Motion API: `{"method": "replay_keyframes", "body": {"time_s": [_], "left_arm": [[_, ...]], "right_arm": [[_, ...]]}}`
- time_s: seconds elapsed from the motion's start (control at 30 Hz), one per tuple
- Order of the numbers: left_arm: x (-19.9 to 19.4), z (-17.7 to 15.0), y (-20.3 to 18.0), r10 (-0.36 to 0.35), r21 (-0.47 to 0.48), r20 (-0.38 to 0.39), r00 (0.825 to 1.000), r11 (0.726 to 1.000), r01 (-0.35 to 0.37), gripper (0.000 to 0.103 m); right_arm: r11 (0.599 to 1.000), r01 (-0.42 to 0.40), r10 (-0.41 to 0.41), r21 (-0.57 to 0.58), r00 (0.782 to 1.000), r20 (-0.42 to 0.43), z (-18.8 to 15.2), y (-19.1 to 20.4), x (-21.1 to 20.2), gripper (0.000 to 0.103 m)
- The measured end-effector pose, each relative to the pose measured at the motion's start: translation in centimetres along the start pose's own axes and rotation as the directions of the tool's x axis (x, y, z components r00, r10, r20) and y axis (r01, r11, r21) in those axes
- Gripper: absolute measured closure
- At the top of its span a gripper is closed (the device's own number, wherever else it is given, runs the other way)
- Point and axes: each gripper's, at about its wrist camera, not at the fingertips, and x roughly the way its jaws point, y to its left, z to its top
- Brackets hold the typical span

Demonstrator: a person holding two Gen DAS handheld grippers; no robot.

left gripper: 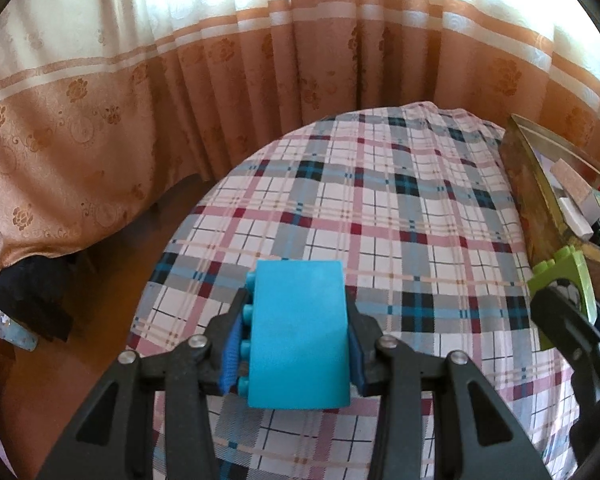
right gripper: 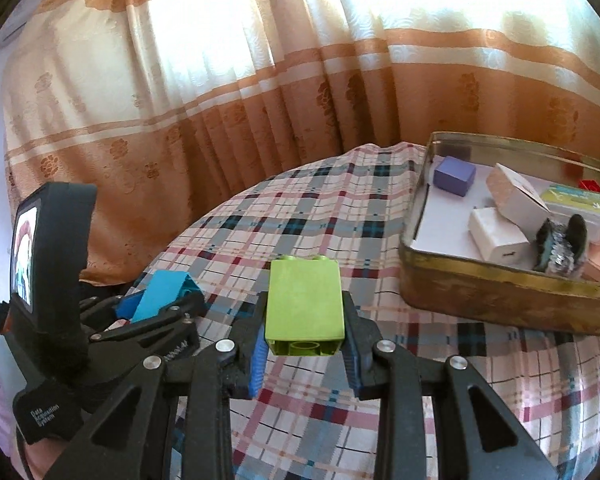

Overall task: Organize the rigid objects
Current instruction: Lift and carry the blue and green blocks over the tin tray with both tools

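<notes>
My left gripper (left gripper: 294,340) is shut on a blue toy brick (left gripper: 298,332), held above the plaid tablecloth (left gripper: 380,208) with its studs facing left. The right gripper (right gripper: 305,320) is shut on a green toy brick (right gripper: 305,302), hollow underside towards the camera. In the right wrist view the left gripper (right gripper: 160,300) with the blue brick (right gripper: 164,294) shows at the lower left. In the left wrist view the green brick (left gripper: 560,280) and the right gripper's black fingers (left gripper: 560,312) sit at the right edge, close to the metal tin (left gripper: 528,184).
The metal tin (right gripper: 500,292) stands at the table's right side and holds a purple block (right gripper: 454,176), white boxes (right gripper: 496,236), a green-labelled box (right gripper: 576,200) and a dark clip. A peach curtain (right gripper: 260,112) hangs behind the table. Floor lies left of the table.
</notes>
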Motion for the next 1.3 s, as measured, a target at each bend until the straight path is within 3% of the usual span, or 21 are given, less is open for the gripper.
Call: {"method": "replay_keyframes", "body": {"time_s": [0.23,0.53,1.3], "left_arm": [[-0.2,0.0,-0.2,0.019,0.012,0.012,1.0,1.0,-0.019,0.061],[-1.9,-0.1,-0.4,0.034,0.019,0.096,0.995,0.999,-0.036,0.061],[-2.8,-0.7,-1.3,0.002,-0.007,0.084,0.996,1.0,-0.001,0.061]], "right_arm": [[0.999,0.005,-0.005,0.033,1.0,-0.002,-0.2,-0.8,-0.1,0.069],[0.999,0.029,-0.029,0.019,0.999,0.035,-0.4,-0.7,-1.2,0.069],[0.997,0.071,-0.072,0.007,0.994,0.086,-0.4,-1.1,-2.5,0.069]]}}
